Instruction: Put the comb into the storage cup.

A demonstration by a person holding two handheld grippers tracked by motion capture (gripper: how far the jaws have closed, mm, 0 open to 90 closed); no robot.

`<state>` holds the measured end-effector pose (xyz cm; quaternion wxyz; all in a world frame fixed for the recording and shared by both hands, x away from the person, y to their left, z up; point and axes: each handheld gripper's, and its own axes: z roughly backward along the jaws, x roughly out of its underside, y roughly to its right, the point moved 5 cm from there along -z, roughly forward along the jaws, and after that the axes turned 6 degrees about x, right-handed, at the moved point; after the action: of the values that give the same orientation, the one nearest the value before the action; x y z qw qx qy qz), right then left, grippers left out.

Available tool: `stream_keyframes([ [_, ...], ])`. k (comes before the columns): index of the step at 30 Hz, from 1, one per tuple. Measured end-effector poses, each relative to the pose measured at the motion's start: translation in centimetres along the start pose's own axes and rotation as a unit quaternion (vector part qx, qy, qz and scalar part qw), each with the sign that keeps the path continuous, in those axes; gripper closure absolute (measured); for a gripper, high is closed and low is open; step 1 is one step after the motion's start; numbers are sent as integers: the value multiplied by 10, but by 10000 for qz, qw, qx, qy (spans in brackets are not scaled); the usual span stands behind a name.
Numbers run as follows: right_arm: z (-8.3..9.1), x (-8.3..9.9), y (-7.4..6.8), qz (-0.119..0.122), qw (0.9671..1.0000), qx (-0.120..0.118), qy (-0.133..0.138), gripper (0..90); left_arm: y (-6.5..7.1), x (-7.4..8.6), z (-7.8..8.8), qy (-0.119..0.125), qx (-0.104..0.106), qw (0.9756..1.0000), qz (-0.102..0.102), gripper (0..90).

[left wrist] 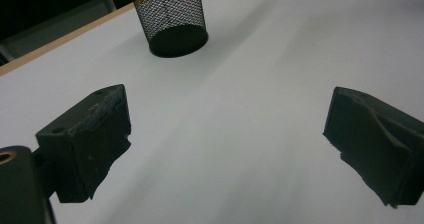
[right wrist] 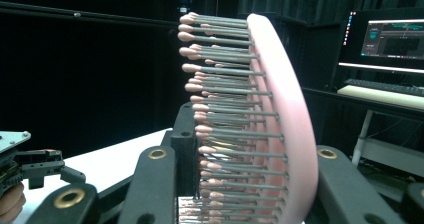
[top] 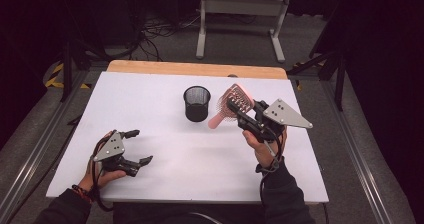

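A pink hairbrush [top: 239,95] with grey, pink-tipped bristles is lifted off the white table [top: 190,169], its handle slanting down to the left. My right gripper [top: 235,107] is shut on the brush head, right of a black mesh cup [top: 196,103]. In the right gripper view the brush [right wrist: 282,109] stands upright between the jaws of my right gripper [right wrist: 250,176], bristles facing left. My left gripper [top: 141,146] rests low at the table's front left, open with nothing in it. In the left gripper view, bare white table lies in my left gripper's [left wrist: 225,139] wide gap, with the cup [left wrist: 172,16] farther off.
A wooden strip [top: 197,68] runs along the table's far edge. Beyond it stand a white desk frame [top: 240,9] and loose cables on the floor. Metal rails flank the table. The right gripper view has a lit monitor [right wrist: 395,39] at the right and the left gripper [right wrist: 35,166] low at the left.
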<state>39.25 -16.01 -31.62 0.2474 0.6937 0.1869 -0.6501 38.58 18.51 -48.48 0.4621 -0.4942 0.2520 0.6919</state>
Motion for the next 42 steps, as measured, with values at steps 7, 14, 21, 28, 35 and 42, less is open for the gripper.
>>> stream_keyframes([
  [7, -4, -3, 4, 8, 10000, 32, 23, 635, 0, 0, -1, -5, 34, 10000, 14, 54],
  [14, -7, -9, 4, 73, 10000, 37, 44, 635, 1, 0, -2, -7, 56, 10000, 38, 51],
  [21, -13, -14, 5, 129, 9999, 55, 62, 635, 3, 1, -4, -46, 108, 9999, 21, 52],
  [28, -17, -20, 5, 165, 9998, 61, 85, 635, 3, 1, -4, -28, 134, 9999, 55, 51],
  [35, -22, -24, 8, 106, 9999, 49, 114, 635, 3, 1, -4, -26, 133, 9999, 45, 49],
  [42, -28, -29, 10, 149, 9997, 112, 124, 635, 3, 1, -5, -28, 129, 9999, 45, 49],
])
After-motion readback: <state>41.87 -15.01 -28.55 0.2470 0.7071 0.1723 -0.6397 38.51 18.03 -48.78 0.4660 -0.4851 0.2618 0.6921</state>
